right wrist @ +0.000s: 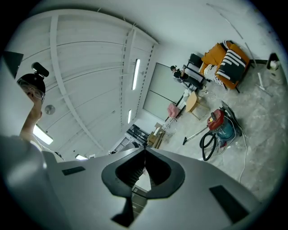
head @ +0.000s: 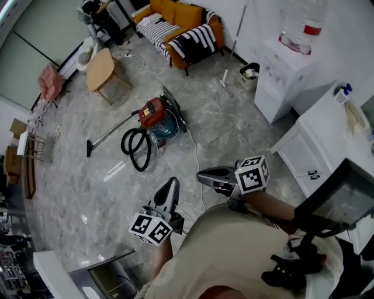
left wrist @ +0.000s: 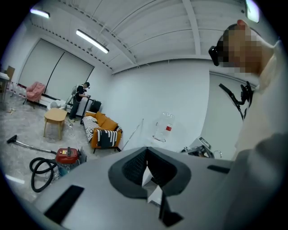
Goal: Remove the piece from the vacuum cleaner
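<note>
The vacuum cleaner (head: 156, 118), red on top and teal below, stands on the grey floor a few steps ahead. Its black hose (head: 137, 149) lies in a loop beside it, and its metal wand (head: 108, 133) runs out to a floor nozzle on the left. Both gripper views also show the vacuum cleaner (left wrist: 67, 157) (right wrist: 220, 124) far off. My left gripper (head: 173, 181) (left wrist: 146, 148) is held close to my body, shut with nothing in it. My right gripper (head: 200, 173) (right wrist: 145, 149) is beside it, also shut and empty. Both are well short of the vacuum.
A white cord (head: 196, 153) trails over the floor from the vacuum toward me. An orange sofa (head: 181, 26), a small wooden table (head: 100, 68) and a pink chair (head: 50, 82) stand at the back. White cabinets (head: 289, 76) line the right. A person (head: 102, 17) stands far behind.
</note>
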A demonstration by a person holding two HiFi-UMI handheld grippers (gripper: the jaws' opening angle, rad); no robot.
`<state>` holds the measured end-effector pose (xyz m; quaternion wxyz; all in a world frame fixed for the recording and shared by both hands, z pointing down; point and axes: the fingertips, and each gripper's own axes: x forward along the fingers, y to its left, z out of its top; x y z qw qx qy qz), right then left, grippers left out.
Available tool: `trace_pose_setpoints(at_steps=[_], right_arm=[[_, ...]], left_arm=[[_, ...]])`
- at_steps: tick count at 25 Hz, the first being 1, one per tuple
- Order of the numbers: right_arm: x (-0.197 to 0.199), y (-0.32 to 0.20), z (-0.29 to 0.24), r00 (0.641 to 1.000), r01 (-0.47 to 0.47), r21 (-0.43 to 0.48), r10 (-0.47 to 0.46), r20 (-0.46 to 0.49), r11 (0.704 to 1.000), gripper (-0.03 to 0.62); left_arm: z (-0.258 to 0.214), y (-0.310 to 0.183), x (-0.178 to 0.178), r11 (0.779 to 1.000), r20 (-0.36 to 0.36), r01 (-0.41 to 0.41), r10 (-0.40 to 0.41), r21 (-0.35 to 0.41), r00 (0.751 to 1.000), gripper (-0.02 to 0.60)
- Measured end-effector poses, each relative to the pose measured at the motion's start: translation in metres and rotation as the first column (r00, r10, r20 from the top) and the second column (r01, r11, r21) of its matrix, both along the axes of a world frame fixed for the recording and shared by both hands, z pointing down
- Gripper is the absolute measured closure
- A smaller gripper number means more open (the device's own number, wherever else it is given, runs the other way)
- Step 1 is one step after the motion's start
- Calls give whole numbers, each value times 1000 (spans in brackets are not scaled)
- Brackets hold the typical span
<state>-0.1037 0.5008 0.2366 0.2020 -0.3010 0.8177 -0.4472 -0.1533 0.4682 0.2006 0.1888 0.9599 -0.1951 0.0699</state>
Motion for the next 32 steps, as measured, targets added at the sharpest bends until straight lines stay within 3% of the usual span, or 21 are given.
trace_pose_setpoints(at_steps=[4, 9, 13, 19, 24, 29, 32], right_arm=[[40, -9, 12, 1000, -1, -14, 1, 5, 1000, 591], [59, -24, 22, 998, 34, -28, -33, 44, 999, 591], [63, -38, 21, 998, 39, -35, -37, 57, 999, 591], [87, -68, 26, 997, -61, -73, 64, 42, 996, 591], [78, -112, 18, 994, -102, -93, 98, -49, 990, 591], [52, -166, 12, 990, -76, -106, 63, -126, 991, 591], [37, -194, 16, 984, -70, -119, 49, -171, 990, 591]], left_arm=[[3, -13, 38, 1000, 10, -3, 3, -14, 1000, 577], [16, -26, 65, 999, 45, -8, 10, -44, 999, 577], [19, -39, 68, 998, 67, -8, 12, -60, 998, 577], [35, -78, 59, 1000, 132, -27, 29, -17, 991, 577], [33, -134, 41, 998, 51, -27, 30, -54, 998, 577], [20, -190, 27, 997, -22, -59, 58, -42, 998, 577], [28, -215, 13, 992, -63, -75, 69, -97, 996, 577]])
